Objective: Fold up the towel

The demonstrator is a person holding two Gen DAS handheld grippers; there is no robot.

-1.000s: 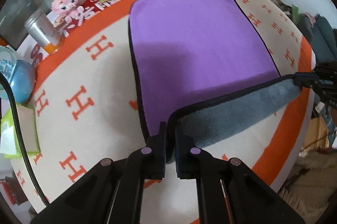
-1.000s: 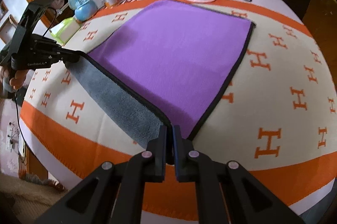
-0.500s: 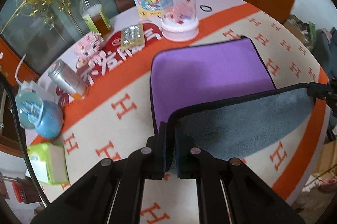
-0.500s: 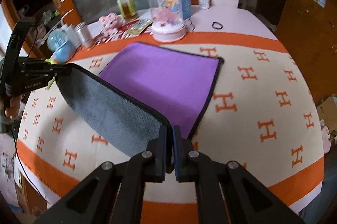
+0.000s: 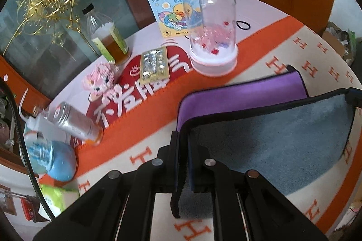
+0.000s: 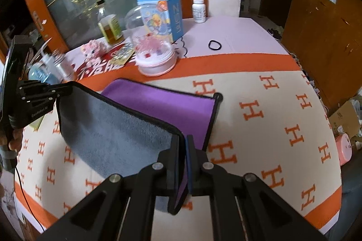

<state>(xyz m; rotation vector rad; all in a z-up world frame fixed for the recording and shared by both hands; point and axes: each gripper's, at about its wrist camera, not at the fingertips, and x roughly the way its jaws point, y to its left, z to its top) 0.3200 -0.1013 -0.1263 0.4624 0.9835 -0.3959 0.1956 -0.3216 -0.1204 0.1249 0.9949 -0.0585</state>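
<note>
Now, purple-and-grey microfibre towel (image 6: 126, 127): near edge raised higher than a second ago, both corners clamped by left hand-held gripper (image 5: 183, 161) and right hand-held gripper (image 6: 183, 164); fold underway.

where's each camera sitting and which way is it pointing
Left wrist: on the left gripper, looking along its fingers over the lifted towel toward the glass dome; the right gripper's tip shows at far right.
Right wrist: on the right gripper, facing the same table end; the left gripper and the person's hand show at left.
Shared: towel, dome, blue box.
</note>
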